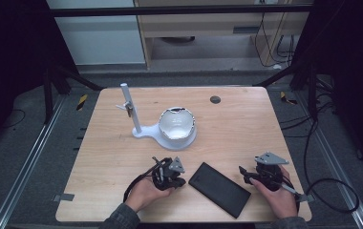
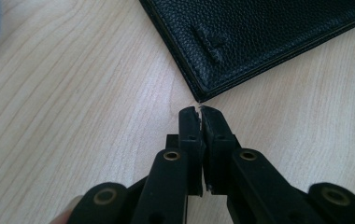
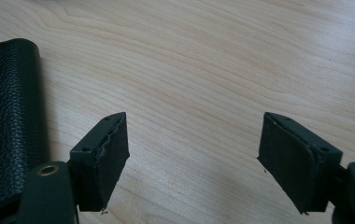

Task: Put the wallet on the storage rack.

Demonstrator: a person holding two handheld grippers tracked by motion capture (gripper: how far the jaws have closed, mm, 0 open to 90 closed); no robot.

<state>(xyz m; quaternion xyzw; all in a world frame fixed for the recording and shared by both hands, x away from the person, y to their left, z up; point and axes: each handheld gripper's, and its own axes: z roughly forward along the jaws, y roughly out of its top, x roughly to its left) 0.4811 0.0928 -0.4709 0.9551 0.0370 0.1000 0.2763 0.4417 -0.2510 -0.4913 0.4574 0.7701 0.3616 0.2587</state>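
Wallet [image 1: 219, 189]: flat on worktop [image 1: 246, 129], between claws.
Left claw [image 2: 199, 112]: clenched, empty, tips at wallet corner.
Right claw [image 3: 192, 161]: released, wallet edge at its left.
High view: bowl [image 1: 176, 123] behind.

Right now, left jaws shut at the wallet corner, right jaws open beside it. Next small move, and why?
Probably nudge the left gripper forward so its shut tips slip under the near corner of the black wallet and lift the edge. The wallet lies flat on the table, with no edge raised to pinch, and the tips sit just short of that corner. The right gripper waits open beside the wallet, free to grip afterwards.
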